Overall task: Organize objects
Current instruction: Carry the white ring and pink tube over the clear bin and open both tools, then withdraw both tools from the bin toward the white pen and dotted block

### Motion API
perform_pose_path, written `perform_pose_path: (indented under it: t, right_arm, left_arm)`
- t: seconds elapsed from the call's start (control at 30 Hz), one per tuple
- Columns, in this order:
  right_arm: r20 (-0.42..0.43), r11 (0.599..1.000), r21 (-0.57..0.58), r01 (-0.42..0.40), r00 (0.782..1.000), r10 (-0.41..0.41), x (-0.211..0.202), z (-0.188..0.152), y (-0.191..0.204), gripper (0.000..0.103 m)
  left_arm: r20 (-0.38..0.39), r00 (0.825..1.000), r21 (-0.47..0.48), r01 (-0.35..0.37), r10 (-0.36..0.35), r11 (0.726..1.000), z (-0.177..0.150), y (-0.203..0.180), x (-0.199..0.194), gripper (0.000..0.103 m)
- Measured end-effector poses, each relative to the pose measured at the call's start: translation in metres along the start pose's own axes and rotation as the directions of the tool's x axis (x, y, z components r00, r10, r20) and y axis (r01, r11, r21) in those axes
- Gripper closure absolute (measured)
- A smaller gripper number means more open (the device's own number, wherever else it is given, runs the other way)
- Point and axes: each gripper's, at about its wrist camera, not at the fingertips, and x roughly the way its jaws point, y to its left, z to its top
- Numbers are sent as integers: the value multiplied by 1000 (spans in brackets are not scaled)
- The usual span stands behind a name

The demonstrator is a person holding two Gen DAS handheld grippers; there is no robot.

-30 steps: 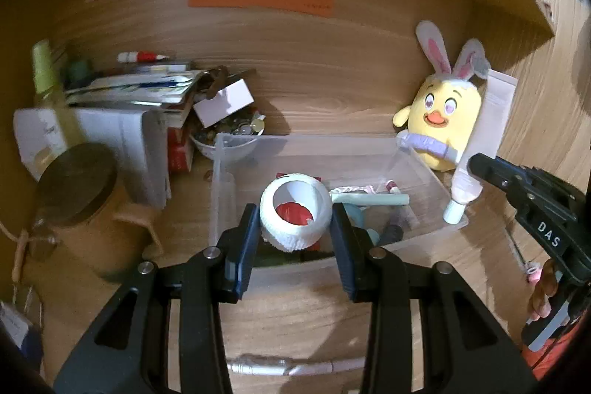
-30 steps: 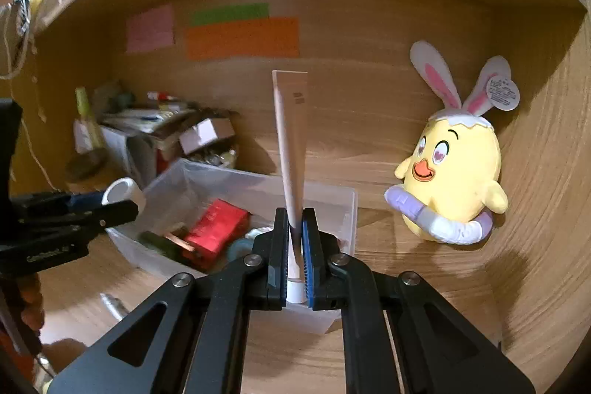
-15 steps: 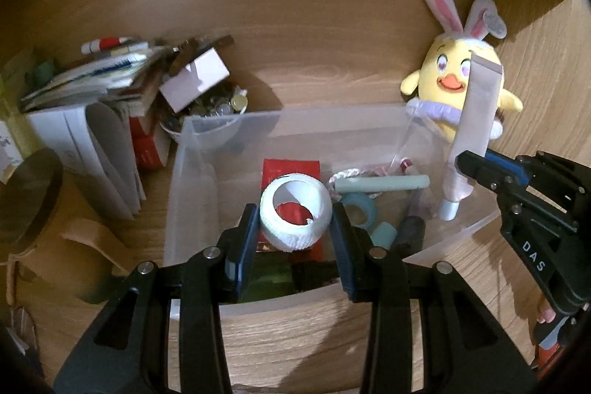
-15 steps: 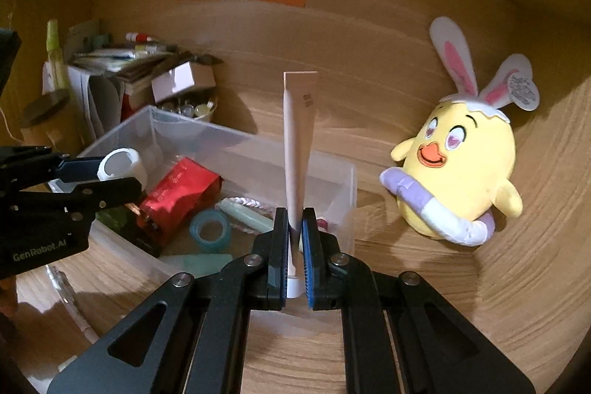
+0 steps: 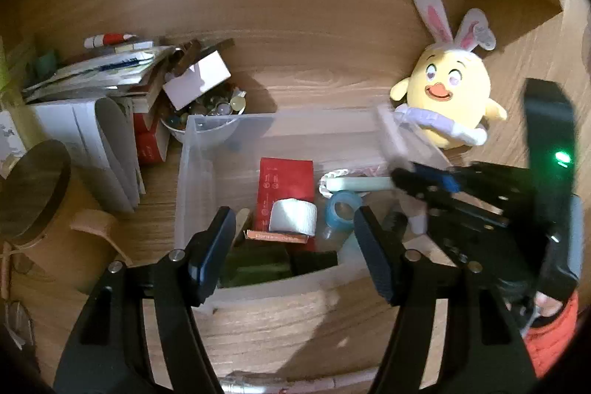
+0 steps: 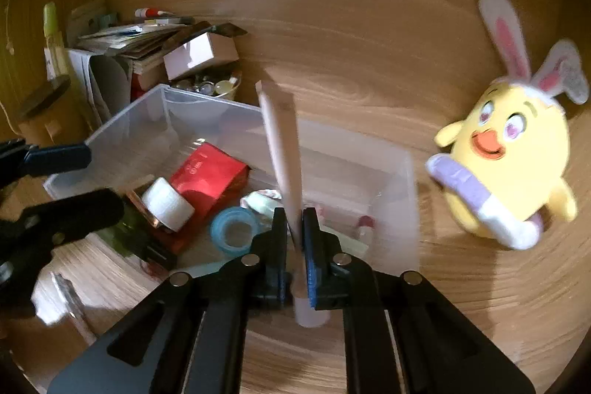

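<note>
A clear plastic bin point(image 5: 192, 150) point(image 6: 147, 113) sits on the wooden desk. A white tape roll point(image 5: 293, 216) point(image 6: 168, 204) lies in it on a red box point(image 5: 284, 180) point(image 6: 210, 176), next to a blue tape roll point(image 5: 343, 209) point(image 6: 234, 228). My left gripper point(image 5: 295, 239) is open and empty just above the bin's near side. My right gripper point(image 6: 294, 239) is shut on a pale tube point(image 6: 282, 150), cap down, held over the bin's right part. The tube is blurred in the left wrist view point(image 5: 402, 143).
A yellow chick plush with bunny ears point(image 5: 447, 98) point(image 6: 509, 150) sits right of the bin. A pile of papers and small boxes point(image 5: 110, 72) and a bowl of marbles point(image 5: 210, 113) stand behind left. A round wooden lid point(image 5: 33, 187) is at far left.
My left gripper opened and let go of the white tape roll, which now lies on the red box in the bin. My right gripper moved the tube over the bin.
</note>
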Motion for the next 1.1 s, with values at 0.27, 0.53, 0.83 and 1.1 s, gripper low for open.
perform_pose_path:
  t: [0.27, 0.53, 0.83, 1.1]
  right_arm:
    - [-15, 997, 43, -63, 998, 64, 8, -2, 0, 72]
    - [26, 994, 70, -84, 996, 83, -18, -8, -5, 59]
    - [82, 990, 34, -137, 988, 134, -66, -33, 7, 53]
    - [9, 967, 7, -255, 967, 255, -68, -62, 34, 52]
  left_arm:
    - [17, 1000, -13, 9, -9, 1000, -12, 7, -22, 37]
    - [11, 1000, -16, -21, 21, 1000, -33, 14, -39, 37]
    - [-4, 998, -34, -58, 57, 998, -63, 20, -52, 22]
    - [-32, 996, -51, -89, 87, 995, -89, 27, -60, 22]
